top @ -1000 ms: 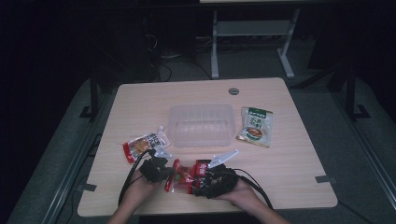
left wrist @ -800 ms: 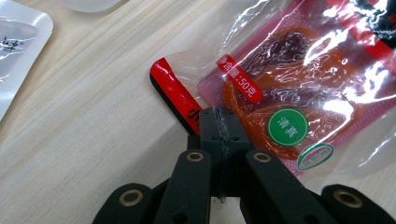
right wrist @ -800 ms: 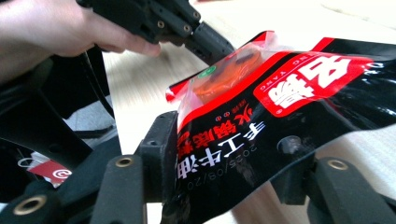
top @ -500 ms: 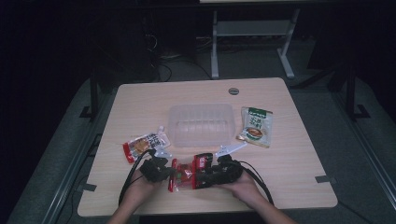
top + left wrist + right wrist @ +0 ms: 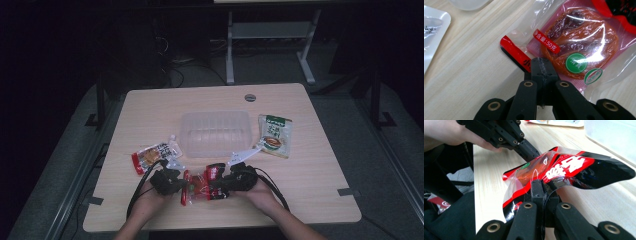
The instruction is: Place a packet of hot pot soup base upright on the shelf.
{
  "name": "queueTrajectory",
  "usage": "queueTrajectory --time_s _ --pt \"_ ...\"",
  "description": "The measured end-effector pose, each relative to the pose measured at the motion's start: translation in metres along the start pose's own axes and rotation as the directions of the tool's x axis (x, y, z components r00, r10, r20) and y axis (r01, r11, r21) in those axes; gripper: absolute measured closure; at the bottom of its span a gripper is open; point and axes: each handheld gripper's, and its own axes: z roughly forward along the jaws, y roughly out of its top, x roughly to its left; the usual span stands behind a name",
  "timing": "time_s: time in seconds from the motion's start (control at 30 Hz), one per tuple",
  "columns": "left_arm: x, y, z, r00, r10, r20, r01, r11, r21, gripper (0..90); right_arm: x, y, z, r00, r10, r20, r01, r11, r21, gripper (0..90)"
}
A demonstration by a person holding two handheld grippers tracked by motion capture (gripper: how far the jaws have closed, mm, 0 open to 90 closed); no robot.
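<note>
A red and black snack packet [image 5: 202, 184] with a clear window hangs between both grippers near the table's front edge. My left gripper [image 5: 176, 181] is shut on the packet's left edge; the left gripper view has its jaws pinching the packet [image 5: 574, 47] at the red strip. My right gripper [image 5: 227, 181] is shut on the packet's other end, and in the right gripper view the packet [image 5: 564, 170] bends upward over the jaws. The left gripper [image 5: 529, 147] appears there at the top, clamped on the far edge.
A clear plastic tub [image 5: 216, 132] stands at mid-table. A green-topped snack packet [image 5: 274, 136] lies right of it, and a red and white packet [image 5: 155, 155] lies to its left. A round grommet [image 5: 250, 97] sits near the far edge. The table is pale wood [image 5: 310, 175].
Both grippers have held the red packet throughout. The right hand has shifted slightly, and the packet is now lifted and curved between them.
</note>
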Motion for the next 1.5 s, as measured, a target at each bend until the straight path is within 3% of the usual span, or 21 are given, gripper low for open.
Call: queueTrajectory --time_s 0.27,0.57,0.77,1.07,1.23,1.4,1.5 --pt "0.005 0.0 0.0 0.9988 0.022 0.044 -0.022 0.9998 -0.003 89.7 -0.001 0.003 -0.009 0.9984 -0.048 -0.028 0.048 0.999 -0.005 89.7" --pt "0.011 -0.001 -0.01 0.9965 0.019 0.082 -0.014 0.9982 -0.059 89.5 0.006 0.006 -0.027 0.9942 -0.094 -0.053 0.09 0.994 -0.063 90.0" --pt "0.011 -0.002 -0.017 0.9945 0.031 0.1 -0.022 0.9958 -0.089 76.5 0.009 0.01 -0.037 0.9916 -0.115 -0.059 0.109 0.989 -0.098 90.0" --pt "0.001 -0.001 -0.023 0.9892 0.063 0.132 -0.051 0.9946 -0.091 49.5 0.009 0.016 -0.048 0.9918 -0.115 -0.056 0.107 0.986 -0.127 90.0" --pt "0.001 -0.001 -0.023 0.9876 0.062 0.144 -0.047 0.9934 -0.104 41.7 0.008 0.022 -0.058 0.9916 -0.117 -0.056 0.106 0.98 -0.167 90.0" --pt "0.001 -0.005 -0.022 0.9854 0.031 0.167 -0.014 0.9942 -0.107 32.1 0.006 0.031 -0.069 0.9917 -0.119 -0.048 0.108 0.975 -0.195 90.0" --pt "-0.001 -0.01 -0.022 0.9849 0.052 0.165 -0.035 0.9939 -0.104 28.3 0.002 0.035 -0.072 0.9913 -0.128 -0.031 0.119 0.971 -0.209 90.0"
